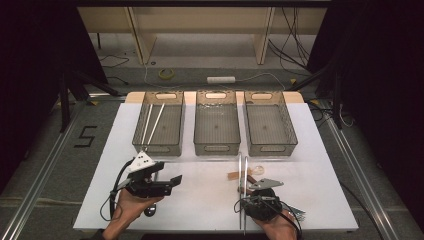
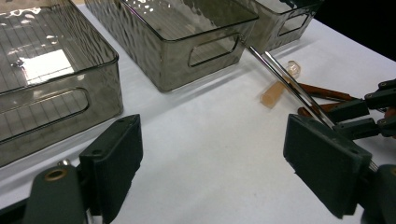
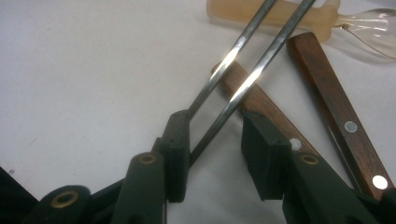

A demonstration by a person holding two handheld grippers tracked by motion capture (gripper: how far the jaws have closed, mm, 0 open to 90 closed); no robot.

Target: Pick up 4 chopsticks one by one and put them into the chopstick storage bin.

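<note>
Each hand-held claw, left (image 1: 169,184) and right (image 1: 246,188), is showing black blocky jaws with brass-ringed pivot screws, a grey three-cornered top plate and a trailing black cable.

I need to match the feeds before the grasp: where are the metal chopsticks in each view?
High view: metal chopsticks lie lower centre-right, running up from the right tool.
Left gripper view: upper right, slanting down toward the right edge.
Right gripper view: centre, between that tool's jaws.
Shared landmark: the wooden handles beneath them.
</note>
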